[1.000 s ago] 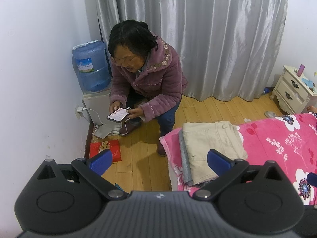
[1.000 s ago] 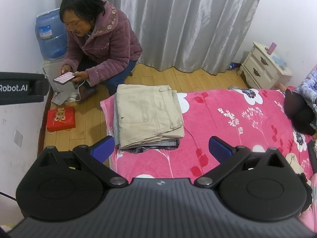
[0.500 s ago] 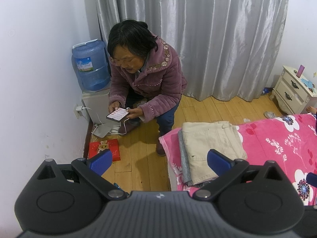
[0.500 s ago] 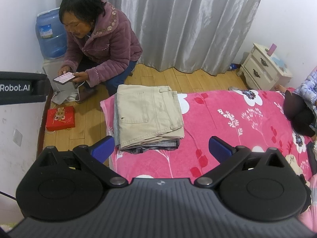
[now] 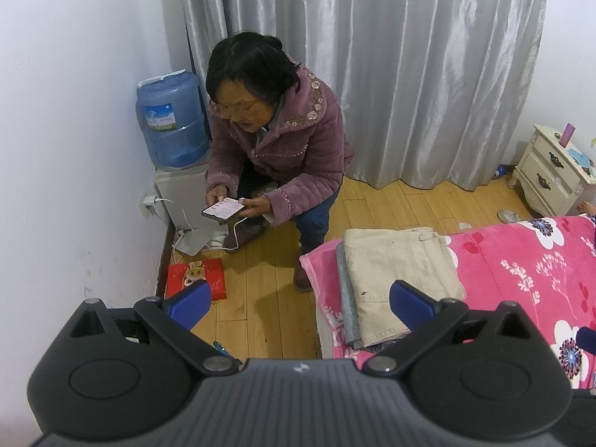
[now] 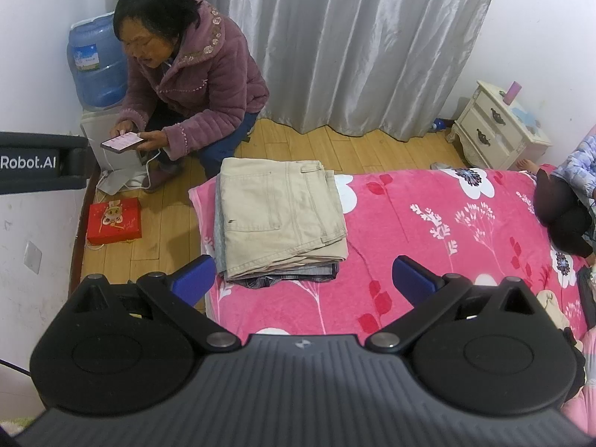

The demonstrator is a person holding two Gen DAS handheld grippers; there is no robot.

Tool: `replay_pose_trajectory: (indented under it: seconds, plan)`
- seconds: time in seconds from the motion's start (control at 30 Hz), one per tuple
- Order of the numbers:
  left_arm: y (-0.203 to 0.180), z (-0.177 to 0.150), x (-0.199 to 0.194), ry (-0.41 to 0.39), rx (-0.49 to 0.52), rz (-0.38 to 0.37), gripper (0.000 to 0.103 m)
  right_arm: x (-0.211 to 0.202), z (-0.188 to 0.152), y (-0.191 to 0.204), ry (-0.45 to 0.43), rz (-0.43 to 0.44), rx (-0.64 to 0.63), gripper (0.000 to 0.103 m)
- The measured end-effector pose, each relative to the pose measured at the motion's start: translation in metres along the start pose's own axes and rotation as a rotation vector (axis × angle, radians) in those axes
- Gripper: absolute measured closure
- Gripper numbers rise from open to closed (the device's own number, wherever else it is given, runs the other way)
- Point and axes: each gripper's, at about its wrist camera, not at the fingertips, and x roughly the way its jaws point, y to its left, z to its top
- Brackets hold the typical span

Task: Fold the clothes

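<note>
- Folded beige trousers (image 5: pixel 398 279) top a stack at the corner of the pink floral blanket (image 5: pixel 521 275).
- Left gripper (image 5: pixel 300 303) hangs spread wide near the stack, holding nothing.

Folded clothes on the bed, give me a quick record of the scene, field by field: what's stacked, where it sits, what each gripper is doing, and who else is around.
stack top: beige trousers, folded flat
stack below: grey garments, edges showing under the trousers
surface: pink floral blanket, stack near its corner
left gripper: open, empty, above the floor beside the bed
right gripper: open, empty, above the blanket
bystander: person in purple jacket crouching, looking at a phone
floor: red box
</note>
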Motion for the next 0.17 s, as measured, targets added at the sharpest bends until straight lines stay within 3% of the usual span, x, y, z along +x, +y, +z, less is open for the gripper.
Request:
replay_pose_trajectory:
  seconds: [0.17]
  plan:
    - [0.0013, 0.0008, 0.0018, 0.004, -0.004, -0.001, 0.001, 0.0007, -0.0005, 0.0003, 0.001, -0.001, 0.003, 0.001]
